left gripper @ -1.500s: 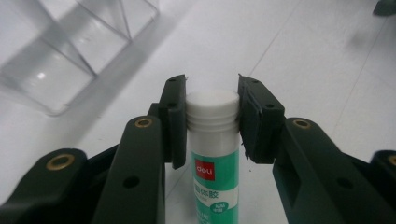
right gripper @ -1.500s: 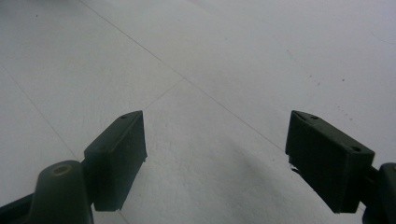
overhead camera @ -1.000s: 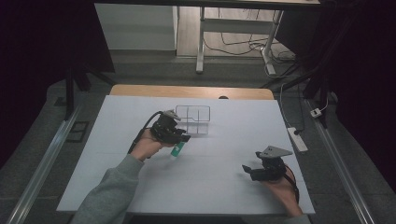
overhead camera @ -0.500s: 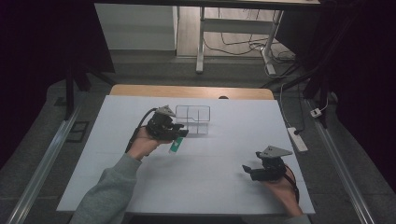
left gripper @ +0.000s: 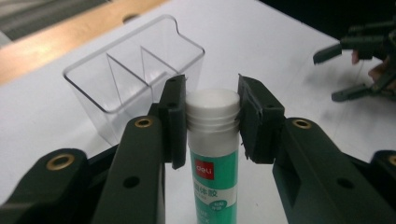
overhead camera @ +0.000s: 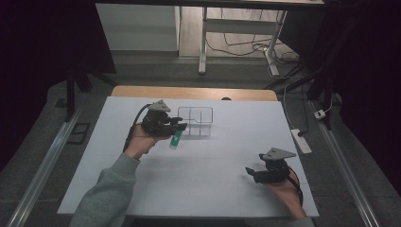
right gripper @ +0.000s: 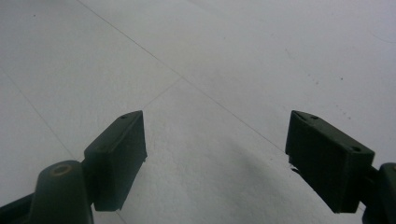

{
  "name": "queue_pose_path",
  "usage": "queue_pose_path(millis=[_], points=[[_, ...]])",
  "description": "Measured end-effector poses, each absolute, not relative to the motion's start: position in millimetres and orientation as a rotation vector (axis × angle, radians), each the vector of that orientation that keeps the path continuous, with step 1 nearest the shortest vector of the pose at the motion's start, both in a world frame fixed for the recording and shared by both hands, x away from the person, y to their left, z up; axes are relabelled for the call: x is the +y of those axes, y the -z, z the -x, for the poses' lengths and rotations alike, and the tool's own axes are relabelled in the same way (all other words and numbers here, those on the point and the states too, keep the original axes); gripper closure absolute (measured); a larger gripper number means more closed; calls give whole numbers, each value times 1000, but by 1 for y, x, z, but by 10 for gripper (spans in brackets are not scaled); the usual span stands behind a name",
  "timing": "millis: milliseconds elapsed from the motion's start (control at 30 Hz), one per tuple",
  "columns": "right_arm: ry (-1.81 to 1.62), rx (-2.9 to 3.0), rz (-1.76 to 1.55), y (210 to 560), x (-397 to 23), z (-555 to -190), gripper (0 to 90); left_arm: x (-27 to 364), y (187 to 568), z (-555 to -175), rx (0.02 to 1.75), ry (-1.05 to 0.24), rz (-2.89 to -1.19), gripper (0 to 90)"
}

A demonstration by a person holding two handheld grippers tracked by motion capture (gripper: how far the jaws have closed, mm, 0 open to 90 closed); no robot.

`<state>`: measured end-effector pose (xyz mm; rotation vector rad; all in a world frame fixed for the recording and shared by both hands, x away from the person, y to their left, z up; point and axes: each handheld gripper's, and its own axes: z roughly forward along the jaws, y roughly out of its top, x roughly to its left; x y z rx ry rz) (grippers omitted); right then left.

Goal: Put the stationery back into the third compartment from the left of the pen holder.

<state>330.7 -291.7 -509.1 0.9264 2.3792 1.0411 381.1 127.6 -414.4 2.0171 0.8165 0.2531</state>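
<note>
Beside glue stick (left gripper: 212,154): clear organizer (left gripper: 135,79).

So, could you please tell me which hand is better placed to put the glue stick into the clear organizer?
Left. Its tongs already clamp the glue stick beside the clear organizer. The right tongs are open, holding nothing, farther off.

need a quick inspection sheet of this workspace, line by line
surface: white table, bare around the work
job's things: glue stick, green label, white cap end up, lifted off the table; clear organizer beyond it, compartments look unfilled
clutter: nothing seen
grippers: left gripper shut on the glue stick near its cap; right gripper open, low over the table
cables: black cable trails from the left gripper; power strip at the table's right edge
surroundings: dark room, floor cables behind
</note>
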Motion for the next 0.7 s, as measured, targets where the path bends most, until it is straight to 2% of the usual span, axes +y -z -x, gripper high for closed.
queue_pose_path(millis=[700], points=[[-1063, 2378, -916, 508, -292, -330, 197, 111, 398, -395, 776, -326, -1971, 641]])
